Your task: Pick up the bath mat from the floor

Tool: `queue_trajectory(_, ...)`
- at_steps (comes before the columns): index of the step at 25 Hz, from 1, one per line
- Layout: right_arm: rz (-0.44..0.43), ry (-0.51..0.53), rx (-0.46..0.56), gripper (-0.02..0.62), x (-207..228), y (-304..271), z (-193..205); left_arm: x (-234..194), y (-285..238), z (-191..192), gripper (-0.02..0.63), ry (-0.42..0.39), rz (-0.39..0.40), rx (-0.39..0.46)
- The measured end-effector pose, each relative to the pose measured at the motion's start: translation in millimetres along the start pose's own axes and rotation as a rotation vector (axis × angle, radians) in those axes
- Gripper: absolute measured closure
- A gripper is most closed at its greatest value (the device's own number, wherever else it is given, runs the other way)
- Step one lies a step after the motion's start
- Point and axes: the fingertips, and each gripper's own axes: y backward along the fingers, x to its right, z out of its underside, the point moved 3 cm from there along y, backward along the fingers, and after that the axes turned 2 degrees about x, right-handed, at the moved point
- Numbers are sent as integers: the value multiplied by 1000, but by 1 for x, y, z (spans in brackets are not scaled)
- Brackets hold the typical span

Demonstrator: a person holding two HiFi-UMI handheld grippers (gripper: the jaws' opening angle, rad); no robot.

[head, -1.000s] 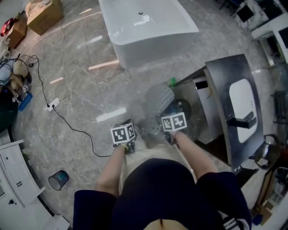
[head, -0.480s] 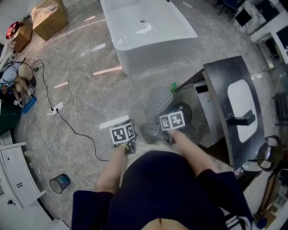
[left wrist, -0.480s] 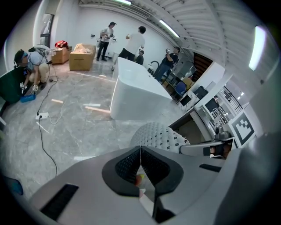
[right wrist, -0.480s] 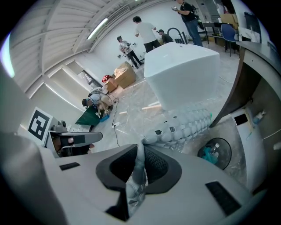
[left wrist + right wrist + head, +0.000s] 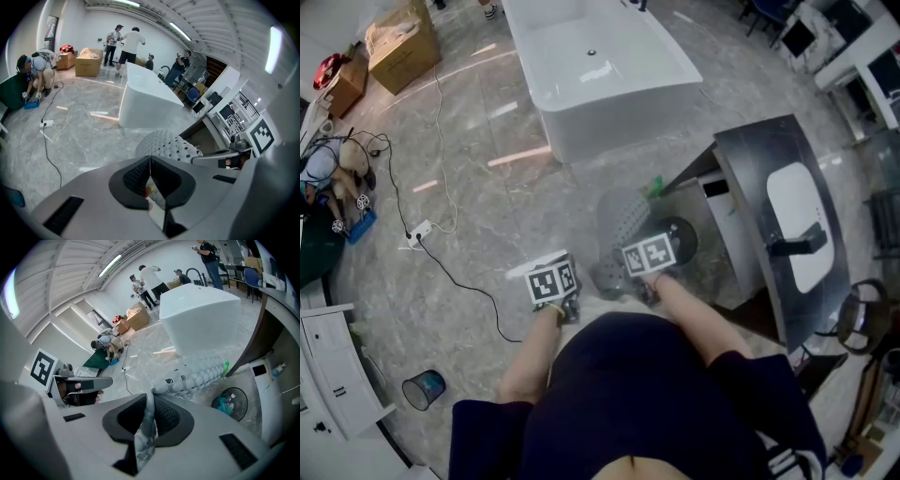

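Just before the tub [image 5: 600,66], the right gripper [image 5: 151,401] is pinching the mat [image 5: 197,373] edge between nearly closed jaws. The left gripper [image 5: 150,164] is pinching it likewise.

White bathtub [image 5: 600,75] ahead; cardboard box [image 5: 398,47] far left; power strip [image 5: 417,231], black cable [image 5: 461,273] on floor [image 5: 497,187]

- Grey marbled floor [image 5: 487,206] shone under ceiling strip lights [image 5: 110,264].
- A white bathtub [image 5: 600,70] stood mid-room.
- A dark vanity [image 5: 769,169] held a white basin [image 5: 795,220].
- Cardboard boxes [image 5: 401,42] sat near the white wall [image 5: 79,23].
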Motion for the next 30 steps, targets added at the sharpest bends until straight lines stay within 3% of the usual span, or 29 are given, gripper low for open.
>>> queue_trajectory(30, 26, 3, 20, 546, -3, 7, 5, 0, 5, 9, 604, -29, -4, -7)
